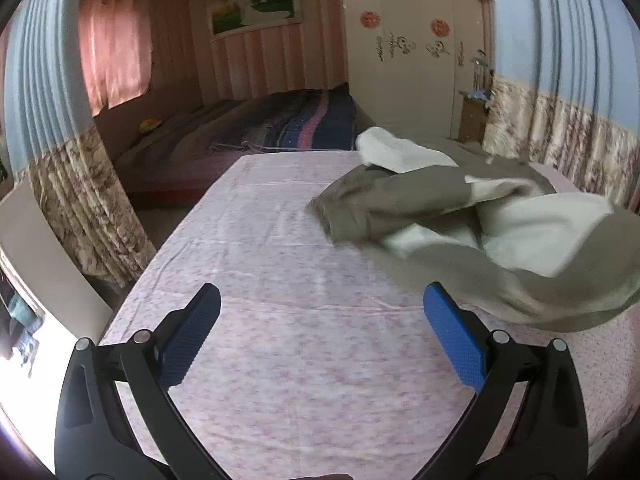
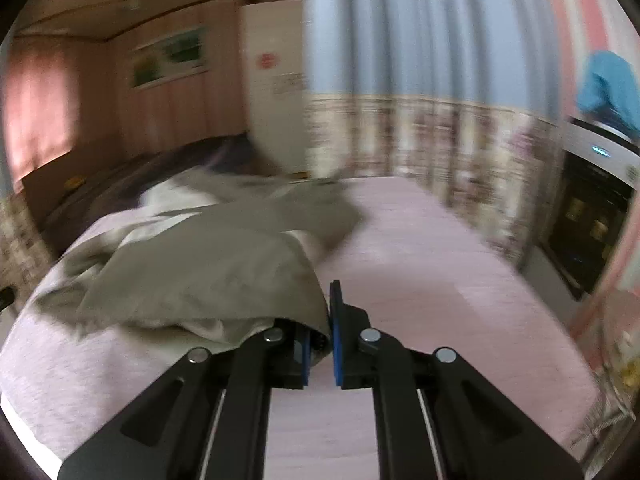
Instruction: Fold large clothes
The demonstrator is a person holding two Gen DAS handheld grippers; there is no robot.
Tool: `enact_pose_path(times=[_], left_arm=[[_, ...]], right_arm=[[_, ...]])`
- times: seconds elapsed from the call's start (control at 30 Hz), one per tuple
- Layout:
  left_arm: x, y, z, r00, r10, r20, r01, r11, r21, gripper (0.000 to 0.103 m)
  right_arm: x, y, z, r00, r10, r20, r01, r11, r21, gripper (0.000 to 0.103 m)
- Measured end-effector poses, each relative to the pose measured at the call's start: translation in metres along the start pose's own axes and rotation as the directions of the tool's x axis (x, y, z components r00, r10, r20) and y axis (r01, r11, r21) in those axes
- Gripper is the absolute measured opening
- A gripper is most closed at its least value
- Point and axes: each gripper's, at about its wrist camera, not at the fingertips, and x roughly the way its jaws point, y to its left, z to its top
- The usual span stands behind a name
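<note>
Both grippers hang over a worktop (image 1: 280, 360) covered in a pink floral sheet. On the left, the left gripper (image 1: 322, 336) has its jaws spread wide, blue pads facing each other with only bare sheet between them, holding nothing. On the right, the right gripper (image 2: 320, 336) has its jaws drawn close together and pinched on the near edge of the garment (image 2: 208, 268), whose cloth drapes over the left finger and is caught between the blue pads. That garment (image 1: 500, 232) is a large olive-grey piece with a pale cream lining (the lining shows where the cloth is turned over), lying crumpled across the far right part of the worktop in the left wrist view, one fold lifted just beyond the left gripper's right finger but not touching it. The right wrist view is blurred, so finer detail of the cloth cannot be made out. Beyond the worktop stands a bed (image 1: 248, 132) with a dark striped cover, a white wardrobe (image 1: 404, 60) behind it, and blue-and-floral curtains (image 1: 560, 80) on either side.
</note>
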Motion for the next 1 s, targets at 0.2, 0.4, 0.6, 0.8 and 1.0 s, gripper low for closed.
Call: enact_pose_path(times=[0.2, 0.4, 0.6, 0.8, 1.0], left_arm=[[0.008, -0.059, -0.015, 0.997, 0.025, -0.068, -0.023, 0.999, 0.031, 0.1], [0.018, -0.079, -0.043, 0.988, 0.076, -0.131, -0.07, 0.996, 0.05, 0.1], [0.043, -0.096, -0.053, 0.986, 0.061, -0.154, -0.052, 0.997, 0.065, 0.1], [0.083, -0.111, -0.042, 0.983, 0.034, -0.18, -0.017, 0.995, 0.094, 0.1], [0.107, -0.12, -0.025, 0.976, -0.131, -0.172, 0.146, 0.986, 0.075, 0.1]], right_arm=[[0.04, -0.126, 0.008, 0.99, -0.138, -0.015, 0.139, 0.987, 0.081, 0.007], [0.075, -0.192, 0.012, 0.983, -0.174, -0.055, 0.179, 0.98, 0.092, 0.008], [0.076, -0.187, 0.007, 0.985, -0.164, -0.059, 0.167, 0.984, 0.06, 0.008], [0.078, -0.188, 0.004, 0.985, -0.16, -0.061, 0.164, 0.985, 0.059, 0.008], [0.078, -0.178, -0.002, 0.98, -0.186, -0.063, 0.19, 0.98, 0.065, 0.011]])
